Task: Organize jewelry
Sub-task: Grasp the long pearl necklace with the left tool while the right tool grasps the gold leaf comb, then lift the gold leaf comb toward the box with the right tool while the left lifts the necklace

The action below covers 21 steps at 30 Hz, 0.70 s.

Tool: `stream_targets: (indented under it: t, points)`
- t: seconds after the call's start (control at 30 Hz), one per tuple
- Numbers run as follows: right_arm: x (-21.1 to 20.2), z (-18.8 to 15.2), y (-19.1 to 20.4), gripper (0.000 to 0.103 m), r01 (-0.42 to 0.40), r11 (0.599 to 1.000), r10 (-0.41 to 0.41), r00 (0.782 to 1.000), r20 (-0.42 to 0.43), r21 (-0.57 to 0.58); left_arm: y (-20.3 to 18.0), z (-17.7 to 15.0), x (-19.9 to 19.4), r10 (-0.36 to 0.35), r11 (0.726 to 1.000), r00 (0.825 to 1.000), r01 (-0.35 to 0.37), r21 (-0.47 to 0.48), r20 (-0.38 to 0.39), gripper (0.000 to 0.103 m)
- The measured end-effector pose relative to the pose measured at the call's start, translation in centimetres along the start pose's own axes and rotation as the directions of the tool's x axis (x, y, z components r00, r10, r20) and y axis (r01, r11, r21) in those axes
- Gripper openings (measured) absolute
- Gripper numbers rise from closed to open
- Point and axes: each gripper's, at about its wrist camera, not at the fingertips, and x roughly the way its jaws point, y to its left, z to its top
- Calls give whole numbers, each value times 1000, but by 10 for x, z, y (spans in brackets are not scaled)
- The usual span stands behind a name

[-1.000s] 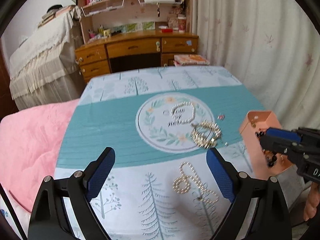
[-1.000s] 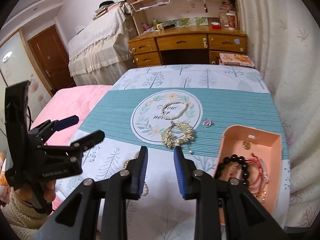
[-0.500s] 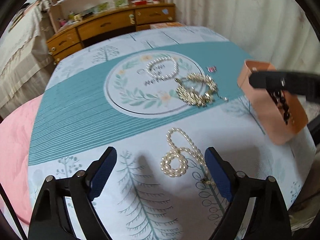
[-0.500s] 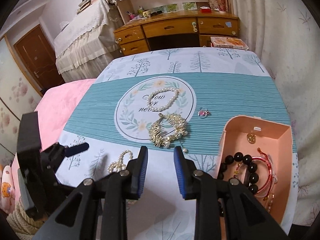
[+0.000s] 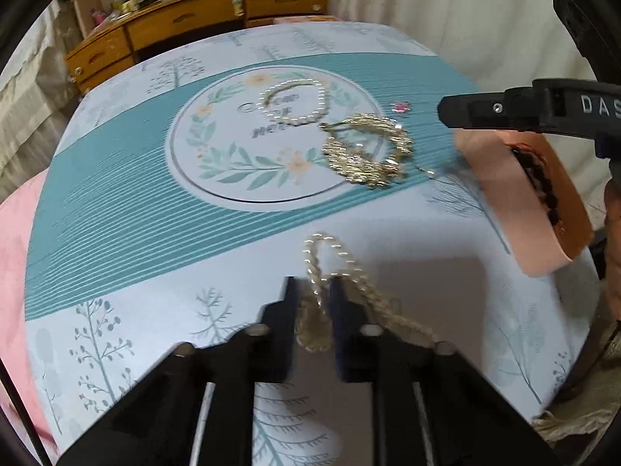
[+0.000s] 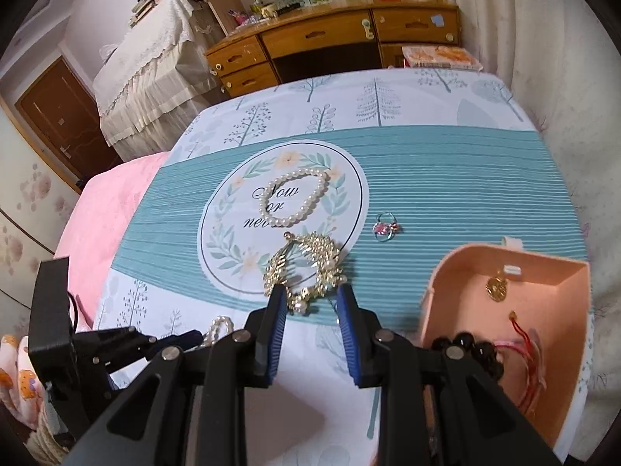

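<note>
While I look down my left gripper (image 5: 313, 291), its jaws have just been closing and now pinch the long cream pearl necklace (image 5: 330, 268), which lies coiled on the pale tree-printed cloth over the surface (image 5: 136, 256); a loop of the strand sticks out past the fingertips and the rest trails off to the right under the fingers. From my right wrist camera the same left gripper (image 6: 182, 339) shows at the lower left, tips down on the cloth with a bit of that pearl strand (image 6: 221, 326) beside them. Further right, in the printed round medallion on the teal band, sits a ring-shaped white pearl bracelet (image 6: 297, 202), and just below it, touching the medallion's edge, a bunched gold chain bracelet with small pearls (image 6: 306, 268). My right gripper (image 6: 312, 303) hangs over the near end of that gold bracelet with its blue-padded jaws partly apart; the beads sit between the tips, but I cannot tell whether the pads touch them. To the right lies a small pink-stoned ring (image 6: 384, 227) alone on the teal stripes. At the far right stands the open salmon-pink box (image 6: 543, 272), holding a gold round pendant (image 6: 496, 289), a black bead bracelet (image 6: 473, 349) and red cord bracelets (image 6: 524, 334).
</note>
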Motion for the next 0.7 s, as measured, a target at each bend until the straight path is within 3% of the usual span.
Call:
stream_targets:
  t: [0.1, 0.17, 0.43, 0.53, 0.6, 0.7]
  points:
    - [13, 12, -2, 27, -26, 1000, 26, 998, -52, 11, 10, 4, -11, -64, 995, 997, 67, -69, 52, 4]
    - [24, 17, -2, 27, -30, 999, 31, 996, -89, 13, 14, 8, -19, -68, 993, 994, 76, -92, 89, 3]
    - [50, 27, 4, 27, 52, 998, -56, 986, -159, -28, 40, 25, -51, -79, 976, 978, 116, -186, 193, 2]
    - [56, 27, 5, 27, 70, 997, -76, 981, -177, -40, 48, 25, -46, -126, 962, 976, 164, -219, 178, 12]
    - [59, 26, 6, 28, 71, 996, -79, 980, -182, -50, 51, 23, -39, -135, 957, 979, 169, -235, 154, 28]
    - [61, 27, 10, 31, 87, 993, -99, 980, -173, -75, 47, 20, -30, -139, 961, 983, 162, -223, 117, 33]
